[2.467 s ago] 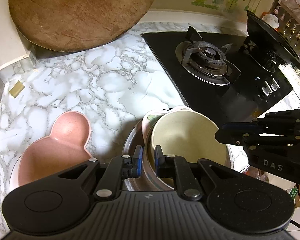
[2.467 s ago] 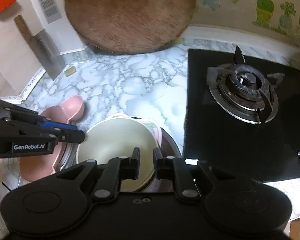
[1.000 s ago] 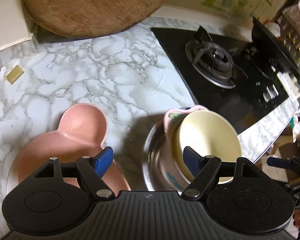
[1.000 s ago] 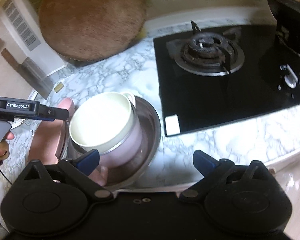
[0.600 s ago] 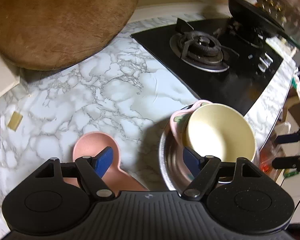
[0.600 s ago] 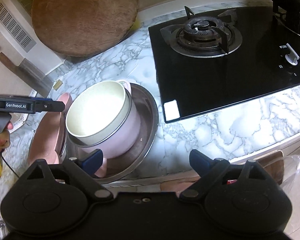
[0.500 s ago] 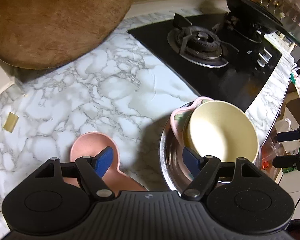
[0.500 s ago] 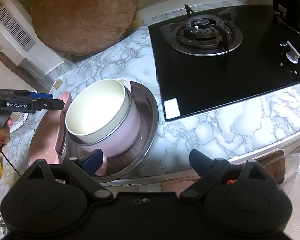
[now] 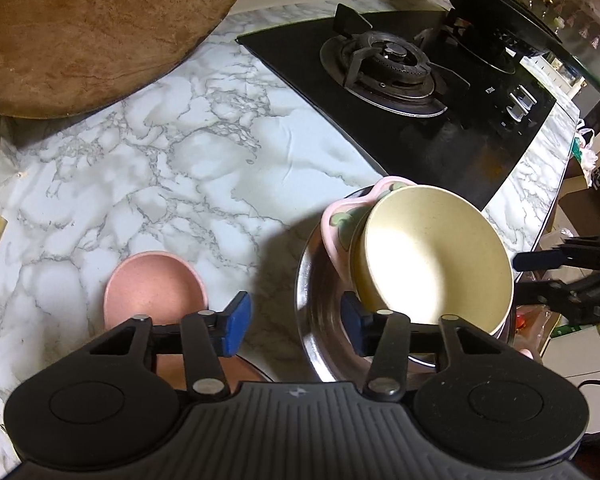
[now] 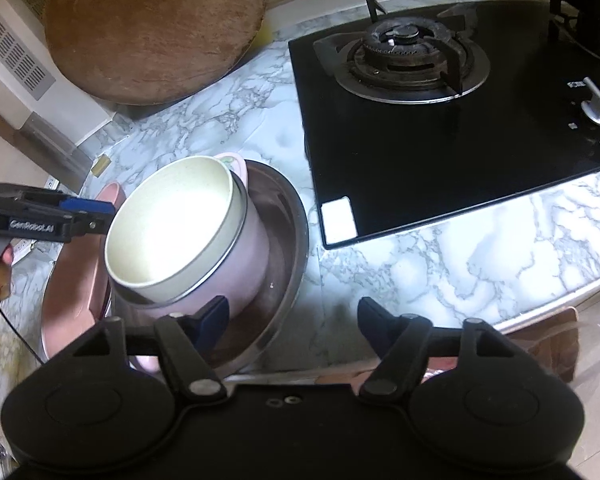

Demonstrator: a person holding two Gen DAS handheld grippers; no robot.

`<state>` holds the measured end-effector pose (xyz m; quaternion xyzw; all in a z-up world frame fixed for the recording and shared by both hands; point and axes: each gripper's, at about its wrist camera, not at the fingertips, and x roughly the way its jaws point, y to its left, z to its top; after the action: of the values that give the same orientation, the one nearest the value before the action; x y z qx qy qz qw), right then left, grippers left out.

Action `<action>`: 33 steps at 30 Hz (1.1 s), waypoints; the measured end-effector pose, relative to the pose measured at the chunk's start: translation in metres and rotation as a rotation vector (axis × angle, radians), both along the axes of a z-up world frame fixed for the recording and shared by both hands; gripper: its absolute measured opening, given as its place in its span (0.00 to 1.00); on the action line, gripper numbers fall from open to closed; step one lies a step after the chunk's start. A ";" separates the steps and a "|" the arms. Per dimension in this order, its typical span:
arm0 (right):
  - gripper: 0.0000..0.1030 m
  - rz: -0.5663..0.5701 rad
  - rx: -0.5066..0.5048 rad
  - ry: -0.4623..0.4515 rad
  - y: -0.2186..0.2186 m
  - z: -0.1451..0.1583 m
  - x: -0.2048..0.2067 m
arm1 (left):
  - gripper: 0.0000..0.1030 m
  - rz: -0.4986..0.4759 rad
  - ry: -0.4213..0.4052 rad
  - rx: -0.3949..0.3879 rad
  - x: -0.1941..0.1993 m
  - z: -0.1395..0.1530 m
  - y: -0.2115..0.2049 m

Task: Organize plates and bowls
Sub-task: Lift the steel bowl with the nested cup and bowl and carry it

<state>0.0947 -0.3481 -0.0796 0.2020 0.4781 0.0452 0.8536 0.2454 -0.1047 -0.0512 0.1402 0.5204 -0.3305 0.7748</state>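
A cream bowl (image 9: 432, 256) (image 10: 172, 224) sits nested in a pink bowl (image 9: 336, 224) (image 10: 244, 264), and both stand in a steel basin (image 9: 320, 320) (image 10: 284, 248) near the counter's front edge. A pink bear-shaped plate (image 9: 152, 292) (image 10: 72, 300) lies left of the basin. My left gripper (image 9: 294, 322) is open and empty, straddling the gap between plate and basin. My right gripper (image 10: 294, 318) is open and empty over the basin's right rim. Each gripper shows at the edge of the other's view, the left (image 10: 100, 216) and the right (image 9: 520, 276).
A black gas hob (image 9: 400, 68) (image 10: 440, 112) takes the right of the marble counter (image 9: 160, 168). A round wooden board (image 9: 88, 28) (image 10: 152, 28) leans on the back wall. A cleaver (image 10: 32, 140) hangs at left. The counter edge (image 10: 540, 304) drops off at front right.
Both grippers opened from shut and drew back from the stacked bowls. In the last half second both edged closer again and the left jaws narrowed a little.
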 end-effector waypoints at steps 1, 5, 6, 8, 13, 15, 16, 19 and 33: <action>0.60 -0.001 0.003 0.007 0.000 -0.002 0.004 | 0.40 0.000 0.005 -0.001 0.000 0.000 -0.001; 0.53 0.001 -0.002 0.013 -0.002 -0.004 0.016 | 0.35 0.008 0.020 0.005 0.000 -0.004 -0.004; 0.53 0.003 -0.004 0.013 -0.002 -0.004 0.018 | 0.34 0.011 0.029 0.003 0.001 -0.006 -0.003; 0.50 0.008 0.008 0.024 -0.003 -0.007 0.022 | 0.33 0.013 0.038 0.010 0.001 -0.010 -0.005; 0.47 0.021 0.015 0.051 0.001 -0.014 0.024 | 0.32 0.016 0.065 0.024 0.001 -0.021 -0.007; 0.47 0.023 0.015 0.055 0.002 -0.016 0.023 | 0.32 0.023 0.079 0.023 0.001 -0.026 -0.006; 0.46 0.025 0.016 0.057 0.003 -0.016 0.023 | 0.32 0.027 0.086 0.024 0.002 -0.028 -0.006; 0.44 0.026 0.010 0.071 0.005 -0.020 0.024 | 0.28 0.033 0.105 0.015 0.002 -0.033 -0.005; 0.25 0.039 -0.012 0.109 0.018 -0.028 0.028 | 0.19 0.085 0.089 0.003 -0.011 -0.033 -0.013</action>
<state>0.1230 -0.3305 -0.1073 0.1896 0.5282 0.0480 0.8263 0.2345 -0.1175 -0.0841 0.1044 0.5605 -0.3025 0.7638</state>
